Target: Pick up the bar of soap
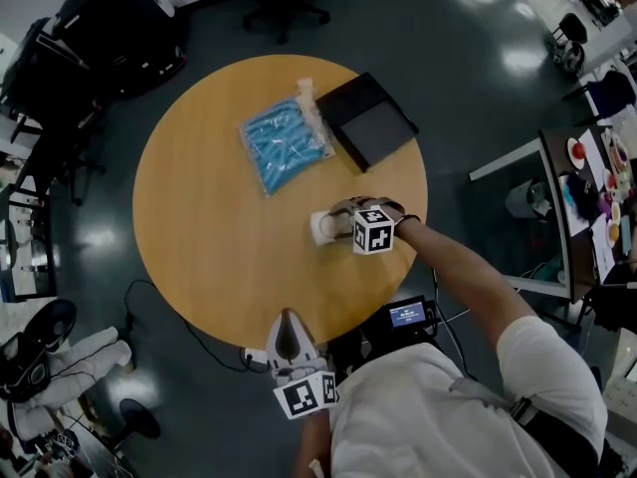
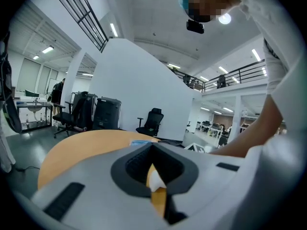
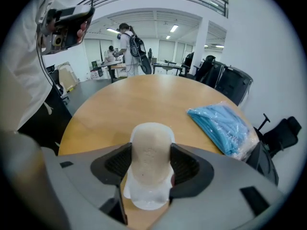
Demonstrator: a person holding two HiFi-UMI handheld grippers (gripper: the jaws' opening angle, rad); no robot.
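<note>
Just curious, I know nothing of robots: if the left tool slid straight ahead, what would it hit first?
Probably the bar of soap lying between the right tool's jaws, though depth is unclear.

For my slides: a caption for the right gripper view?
Bar of soap between the right gripper's open jaws on a round wooden table, blue packet beyond.

Round wooden table (image 1: 199, 237) on dark glossy floor (image 1: 468, 68); black office chair (image 1: 286, 6); white wall (image 2: 144, 87).
</note>
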